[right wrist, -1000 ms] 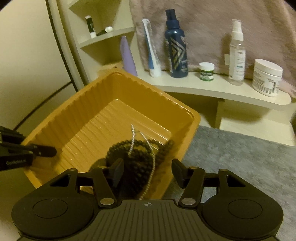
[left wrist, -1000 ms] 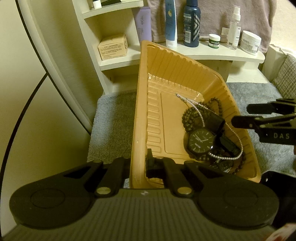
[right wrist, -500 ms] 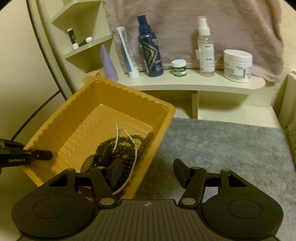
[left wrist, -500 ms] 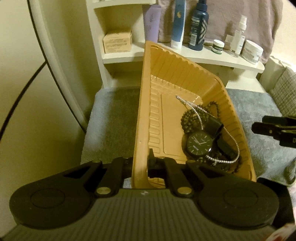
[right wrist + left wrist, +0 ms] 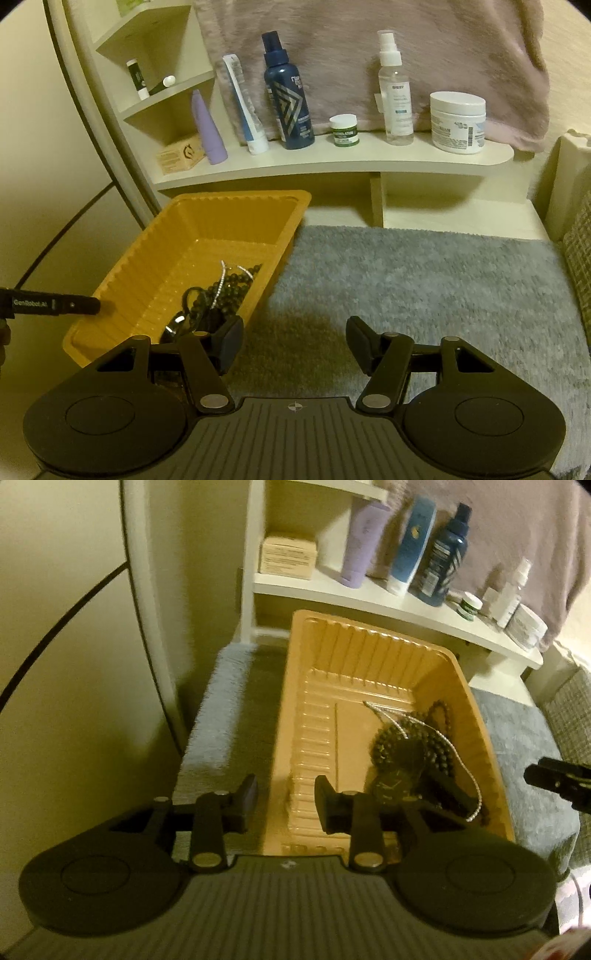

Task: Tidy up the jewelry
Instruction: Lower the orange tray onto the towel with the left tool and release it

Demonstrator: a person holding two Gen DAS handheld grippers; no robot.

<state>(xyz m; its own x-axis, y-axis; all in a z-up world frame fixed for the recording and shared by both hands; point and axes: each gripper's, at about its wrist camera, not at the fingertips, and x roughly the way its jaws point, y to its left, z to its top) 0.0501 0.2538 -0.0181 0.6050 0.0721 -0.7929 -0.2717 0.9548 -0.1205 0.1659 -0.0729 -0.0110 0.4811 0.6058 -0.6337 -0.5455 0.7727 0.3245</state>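
Note:
An orange plastic tray (image 5: 369, 642) rests on the grey mat, also seen in the right wrist view (image 5: 207, 229). In it lie a black bead necklace (image 5: 406, 738), a black watch (image 5: 393, 786) and a thin silver chain (image 5: 456, 755), piled toward the right wall; the beads (image 5: 231, 291) show from the other side too. My left gripper (image 5: 284, 803) straddles the tray's near left wall. Its jaws are opening and the pads stand clear of the wall. My right gripper (image 5: 295, 343) is open over the bare mat to the right of the tray, nothing between its fingers.
A grey fuzzy mat (image 5: 424, 288) covers the surface. Behind it a cream shelf (image 5: 332, 162) carries bottles, tubes and jars, including a dark blue bottle (image 5: 288, 99) and a white jar (image 5: 458, 122). A curved white frame (image 5: 147, 627) rises at the left.
My left gripper's jaws, which were shut on the tray's wall, have parted from it. The tray went from tilted to flat on the mat. The right gripper drifted right, off the tray.

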